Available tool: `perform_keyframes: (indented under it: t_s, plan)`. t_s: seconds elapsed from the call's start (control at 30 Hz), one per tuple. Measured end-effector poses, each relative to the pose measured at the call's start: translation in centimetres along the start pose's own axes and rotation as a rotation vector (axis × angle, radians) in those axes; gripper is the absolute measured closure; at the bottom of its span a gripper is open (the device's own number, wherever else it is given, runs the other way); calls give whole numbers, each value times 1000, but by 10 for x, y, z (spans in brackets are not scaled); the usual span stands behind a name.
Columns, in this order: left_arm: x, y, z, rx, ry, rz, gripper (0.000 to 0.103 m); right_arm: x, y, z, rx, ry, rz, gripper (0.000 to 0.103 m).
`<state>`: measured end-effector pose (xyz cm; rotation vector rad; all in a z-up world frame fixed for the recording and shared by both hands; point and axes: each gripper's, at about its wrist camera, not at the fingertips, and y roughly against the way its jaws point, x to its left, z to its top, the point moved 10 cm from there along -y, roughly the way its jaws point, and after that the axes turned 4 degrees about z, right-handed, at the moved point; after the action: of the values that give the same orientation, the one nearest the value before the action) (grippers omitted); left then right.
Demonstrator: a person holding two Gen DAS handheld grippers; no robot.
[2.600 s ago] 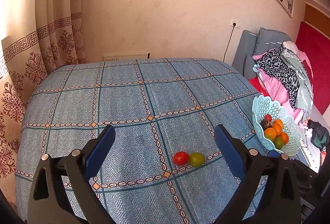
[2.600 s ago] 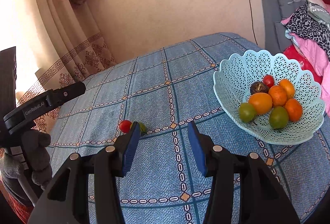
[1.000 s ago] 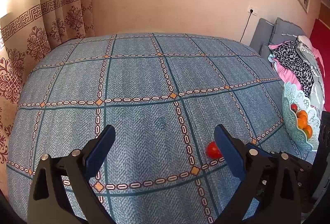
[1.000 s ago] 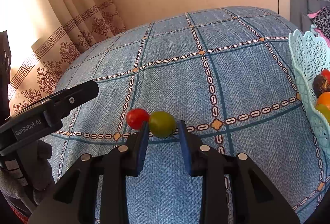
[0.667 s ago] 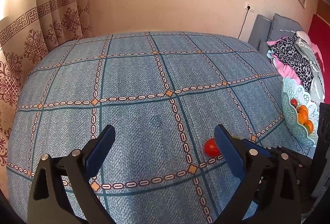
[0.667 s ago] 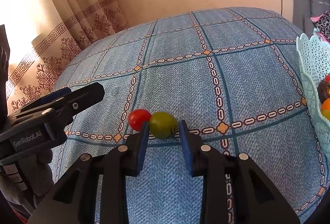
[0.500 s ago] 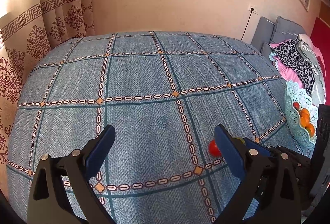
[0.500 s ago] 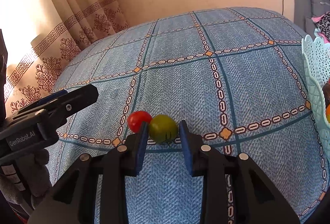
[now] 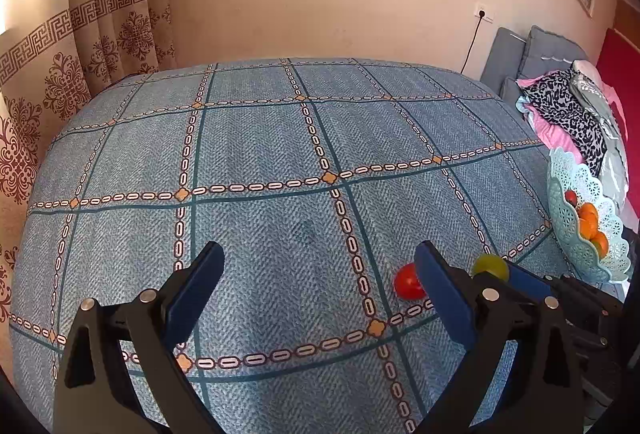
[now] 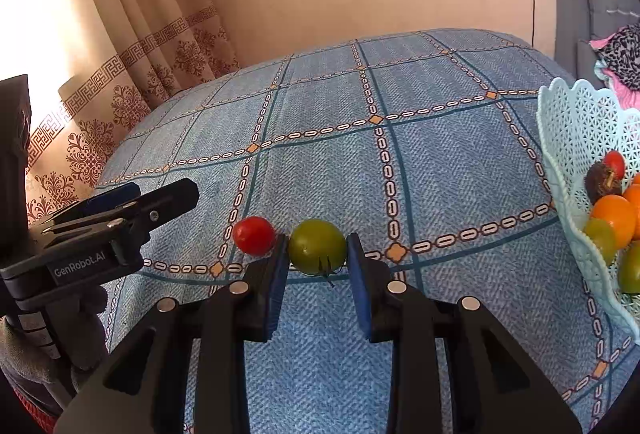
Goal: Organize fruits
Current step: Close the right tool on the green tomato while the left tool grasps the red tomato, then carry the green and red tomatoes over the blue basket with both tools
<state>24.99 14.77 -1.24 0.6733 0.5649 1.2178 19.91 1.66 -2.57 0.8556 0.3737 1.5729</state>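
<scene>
A green tomato sits between the blue pads of my right gripper, which is shut on it; its stem points toward the camera. A red tomato lies on the blue checked cloth just left of the left pad. In the left wrist view the green tomato shows above the right gripper, with the red tomato partly behind my left gripper's right finger. My left gripper is open over bare cloth, holding nothing.
A pale blue lattice basket with oranges, green fruit, a red tomato and a dark fruit stands at the right edge of the table. Curtains hang at left. Cushions and clothes are piled beyond the basket.
The right gripper's pads have come together on the green tomato, which has turned stem-forward and drawn slightly away from the red one. The left gripper has stayed open and barely moved.
</scene>
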Motion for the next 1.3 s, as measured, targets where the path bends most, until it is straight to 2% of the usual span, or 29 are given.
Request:
perform_keyframes:
  t_s: [0.13,0.33,0.43,0.5,0.57,0.67,1.03,1.3]
  plan:
    - [-15,-4,-6,18,-33,-18,16,-14,16,1,-30,-9,-45,74]
    - [-45,-11,-19,39,-106,-59,28,-26,28,-5,-37,-37,-58,74]
    - [-57,-19,-27,62,-133,-75,43,-31,30,-9,-36,-48,-62,74]
    - [-62,-25,-32,79,-143,-85,57,-33,31,-11,-34,-55,-64,74]
    - [-66,-30,-34,92,-152,-87,61,-37,33,-15,-35,-63,-64,74]
    - [-72,-30,-35,83,-173,-101,76,-38,34,-17,-35,-69,-62,74]
    - [-69,-24,-35,70,-167,-85,76,-38,38,-19,-44,-79,-59,74]
    - [-75,-1,-27,16,-176,-89,76,-40,49,-16,-66,-86,-56,74]
